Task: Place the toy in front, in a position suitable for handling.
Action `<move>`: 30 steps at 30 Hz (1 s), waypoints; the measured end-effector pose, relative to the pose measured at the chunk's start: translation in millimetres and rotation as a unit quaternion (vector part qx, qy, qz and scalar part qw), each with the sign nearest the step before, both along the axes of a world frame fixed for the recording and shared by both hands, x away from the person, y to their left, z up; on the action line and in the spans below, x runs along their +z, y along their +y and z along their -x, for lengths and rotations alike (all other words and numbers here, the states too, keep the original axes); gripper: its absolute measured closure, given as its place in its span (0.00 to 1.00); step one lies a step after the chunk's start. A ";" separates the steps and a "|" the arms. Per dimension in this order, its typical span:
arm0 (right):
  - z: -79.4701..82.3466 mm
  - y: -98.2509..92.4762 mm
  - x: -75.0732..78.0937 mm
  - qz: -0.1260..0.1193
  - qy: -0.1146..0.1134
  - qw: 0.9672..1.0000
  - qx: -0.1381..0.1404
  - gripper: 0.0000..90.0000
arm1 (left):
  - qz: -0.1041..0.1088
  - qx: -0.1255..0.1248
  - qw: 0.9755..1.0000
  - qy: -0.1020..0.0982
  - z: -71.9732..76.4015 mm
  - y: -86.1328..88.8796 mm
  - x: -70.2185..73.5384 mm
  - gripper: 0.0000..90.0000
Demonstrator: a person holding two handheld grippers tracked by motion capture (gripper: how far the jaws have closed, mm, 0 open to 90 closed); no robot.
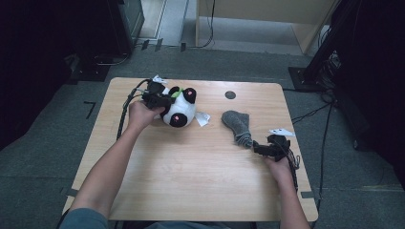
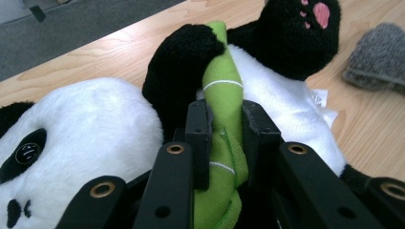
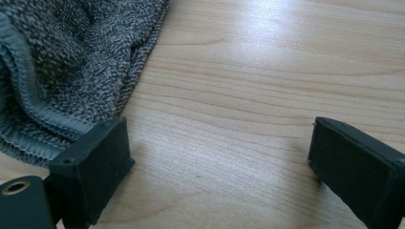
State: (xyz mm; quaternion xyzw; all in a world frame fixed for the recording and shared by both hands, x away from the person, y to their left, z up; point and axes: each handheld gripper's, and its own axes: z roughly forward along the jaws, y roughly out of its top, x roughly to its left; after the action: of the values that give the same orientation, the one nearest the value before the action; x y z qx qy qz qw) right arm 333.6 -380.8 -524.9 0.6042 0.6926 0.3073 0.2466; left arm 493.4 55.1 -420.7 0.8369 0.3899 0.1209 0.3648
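A black-and-white panda plush (image 1: 180,113) lies at the back left of the wooden table (image 1: 191,167). It hugs a green plush bamboo stalk (image 2: 222,81). My left gripper (image 2: 227,114) is shut on that stalk, one jaw on each side and the pads pressing into it; from above the left gripper (image 1: 160,101) sits against the panda's left side. A grey knitted sock (image 1: 237,125) lies right of centre. My right gripper (image 3: 219,143) stands open over bare wood, its left jaw beside the sock's cuff (image 3: 43,119); from above the right gripper (image 1: 260,149) is just below the sock.
A white label (image 1: 203,118) sticks out of the panda toward the sock. A round dark hole (image 1: 230,94) marks the table's back edge. Cables trail from both grippers. Dark equipment stands on the floor at both sides.
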 end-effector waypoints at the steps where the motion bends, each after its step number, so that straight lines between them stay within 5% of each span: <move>1: 0.0 0.0 0.0 0.000 0.000 1.000 0.000 0.08 | 0.002 0.004 1.000 0.002 0.3 0.6 1.7 0.85; 6: 0.0 0.0 0.0 0.000 0.000 1.000 0.000 0.08 | 0.020 0.022 0.999 0.023 0.0 3.1 8.7 0.85; 18: -1.4 0.7 0.1 -0.001 0.001 1.000 -0.004 0.08 | -0.014 0.028 0.998 0.051 14.0 -7.4 37.2 0.86; 30: -3.3 1.0 2.0 0.002 0.010 1.000 -0.001 0.09 | 0.008 0.024 0.999 0.037 68.9 -18.4 51.2 0.85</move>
State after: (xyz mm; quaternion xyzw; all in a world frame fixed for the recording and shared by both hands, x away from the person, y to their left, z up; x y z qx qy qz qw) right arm 336.9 -379.8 -522.9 0.6074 0.6951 0.2999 0.2409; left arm 424.5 36.7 -369.6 0.8282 0.4240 0.0958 0.3538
